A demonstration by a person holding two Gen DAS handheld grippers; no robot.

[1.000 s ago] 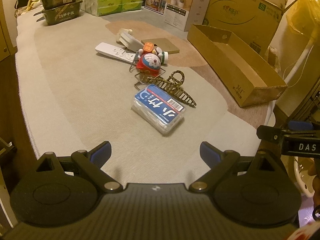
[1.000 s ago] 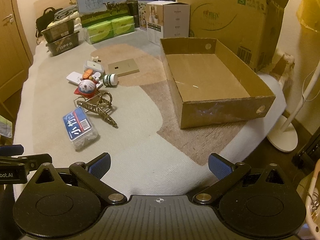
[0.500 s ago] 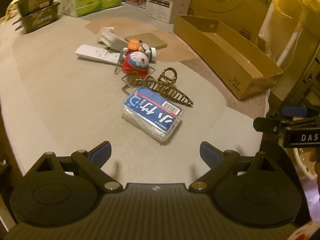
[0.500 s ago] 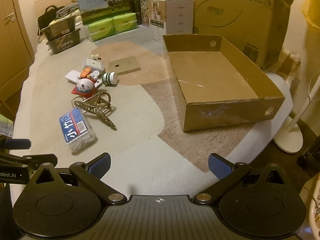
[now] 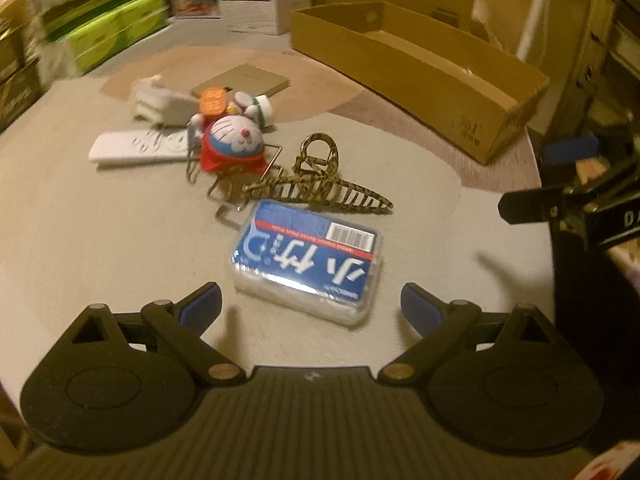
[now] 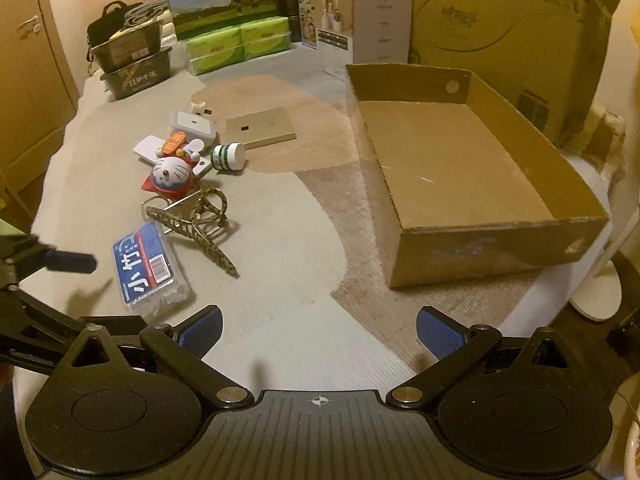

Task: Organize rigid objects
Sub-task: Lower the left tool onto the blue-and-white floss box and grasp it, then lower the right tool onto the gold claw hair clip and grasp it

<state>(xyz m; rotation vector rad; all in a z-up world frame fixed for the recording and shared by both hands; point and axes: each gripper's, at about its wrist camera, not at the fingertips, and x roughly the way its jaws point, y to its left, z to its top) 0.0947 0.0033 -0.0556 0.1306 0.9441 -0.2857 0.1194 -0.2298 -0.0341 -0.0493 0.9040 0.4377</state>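
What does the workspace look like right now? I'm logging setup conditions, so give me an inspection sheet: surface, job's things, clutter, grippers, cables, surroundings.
Surface: grey and brown mat, flat.
Job's things: blue-labelled clear plastic box nearest the left gripper; leopard-print hair claw behind it; Doraemon toy, white remote, small green-labelled bottle, tan square card; shallow cardboard tray, nothing in it.
Clutter: nothing seen beyond the pile.
Grippers: left gripper open, low before the plastic box; right gripper open, holding nothing.
Cables: nothing seen.
Surroundings: large cardboard carton, green tissue packs, wooden door.
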